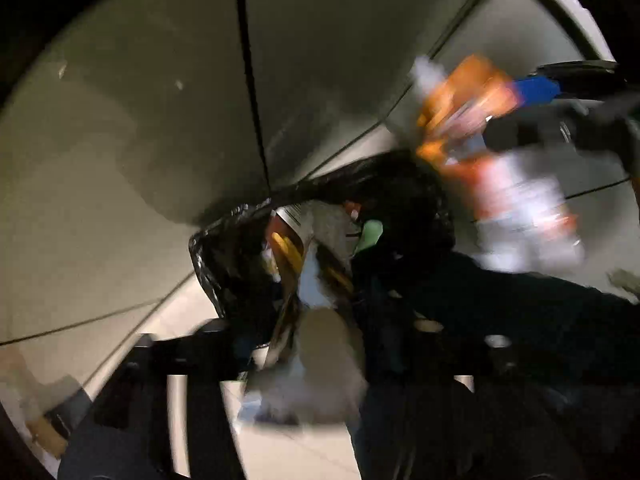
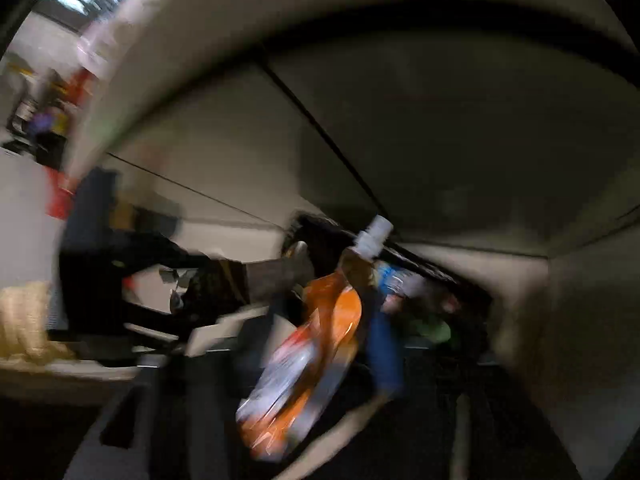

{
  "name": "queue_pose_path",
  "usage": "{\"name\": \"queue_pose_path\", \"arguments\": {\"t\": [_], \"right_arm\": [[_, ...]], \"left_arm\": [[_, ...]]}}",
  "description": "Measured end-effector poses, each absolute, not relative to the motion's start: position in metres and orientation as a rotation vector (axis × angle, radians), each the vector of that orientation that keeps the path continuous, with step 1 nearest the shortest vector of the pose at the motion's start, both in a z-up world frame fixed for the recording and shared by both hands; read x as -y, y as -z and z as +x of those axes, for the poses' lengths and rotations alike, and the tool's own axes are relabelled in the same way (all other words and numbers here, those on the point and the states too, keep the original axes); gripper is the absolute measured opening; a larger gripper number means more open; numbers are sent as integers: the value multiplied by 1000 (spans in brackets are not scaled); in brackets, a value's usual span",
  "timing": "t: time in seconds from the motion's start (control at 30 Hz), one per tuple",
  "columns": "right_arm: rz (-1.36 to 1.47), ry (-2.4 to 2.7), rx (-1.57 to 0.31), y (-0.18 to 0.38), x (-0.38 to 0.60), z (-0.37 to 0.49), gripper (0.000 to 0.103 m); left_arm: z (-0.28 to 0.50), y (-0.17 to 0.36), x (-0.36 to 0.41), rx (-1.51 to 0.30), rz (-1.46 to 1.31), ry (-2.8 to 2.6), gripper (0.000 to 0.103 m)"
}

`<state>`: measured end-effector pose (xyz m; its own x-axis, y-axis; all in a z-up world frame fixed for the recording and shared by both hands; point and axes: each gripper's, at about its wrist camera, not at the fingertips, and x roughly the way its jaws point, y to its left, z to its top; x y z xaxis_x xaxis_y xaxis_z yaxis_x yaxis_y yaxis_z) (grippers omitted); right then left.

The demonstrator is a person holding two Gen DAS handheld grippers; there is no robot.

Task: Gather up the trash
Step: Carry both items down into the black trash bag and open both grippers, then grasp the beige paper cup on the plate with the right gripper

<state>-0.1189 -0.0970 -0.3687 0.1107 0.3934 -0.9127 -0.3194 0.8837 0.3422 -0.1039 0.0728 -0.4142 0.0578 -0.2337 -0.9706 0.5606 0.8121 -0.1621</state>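
Blurred orange pouch (image 2: 320,340) above black trash bag (image 1: 224,264)

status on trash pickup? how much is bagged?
Done: the black trash bag on the tiled floor already holds wrappers. In hand: an orange and white pouch with a white cap sits at the right gripper, over the bag's mouth; blur hides the grip. Left: getting it in; no other loose trash is clearly visible.

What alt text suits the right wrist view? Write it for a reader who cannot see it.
Motion-blurred view: an orange-and-white pouch with a white cap fills the foreground, in front of an open black bag that already holds trash. Both sit against a pale tiled floor with dark grout lines.
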Motion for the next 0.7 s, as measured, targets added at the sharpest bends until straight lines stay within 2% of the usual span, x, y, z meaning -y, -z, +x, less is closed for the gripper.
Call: {"name": "queue_pose_path", "arguments": {"t": [0.1, 0.17, 0.27, 0.33, 0.4, 0.43, 0.5, 0.53, 0.6, 0.7], "right_arm": [[9, -487, -1390, 382, 95, -118, 70], [-5, -473, -1405, 381, 100, -120, 70], [38, -472, -1389, 358, 113, -121, 70], [67, -489, -1325, 315, 122, -124, 70], [93, -513, -1241, 265, 133, -124, 75], [96, -519, -1171, 233, 136, -125, 82], [95, -525, -1022, 176, 144, -122, 89], [89, -520, -955, 154, 149, -119, 98], [70, -497, -809, 112, 162, -107, 98], [37, -417, -740, 88, 184, -73, 98]], "left_arm": [[-96, 425, -74, -1416, 266, 582, 63], [-93, 424, -77, -1431, 265, 562, 71], [-102, 396, -81, -1384, 280, 578, 71], [-111, 356, -89, -1319, 255, 604, 71], [-117, 314, -94, -1247, 215, 632, 78], [-120, 290, -96, -1199, 196, 637, 86], [-122, 235, -99, -1066, 132, 671, 88], [-120, 218, -100, -1022, 106, 681, 89], [-115, 186, -98, -929, 67, 673, 89], [-98, 148, -91, -807, -18, 653, 91]]}}
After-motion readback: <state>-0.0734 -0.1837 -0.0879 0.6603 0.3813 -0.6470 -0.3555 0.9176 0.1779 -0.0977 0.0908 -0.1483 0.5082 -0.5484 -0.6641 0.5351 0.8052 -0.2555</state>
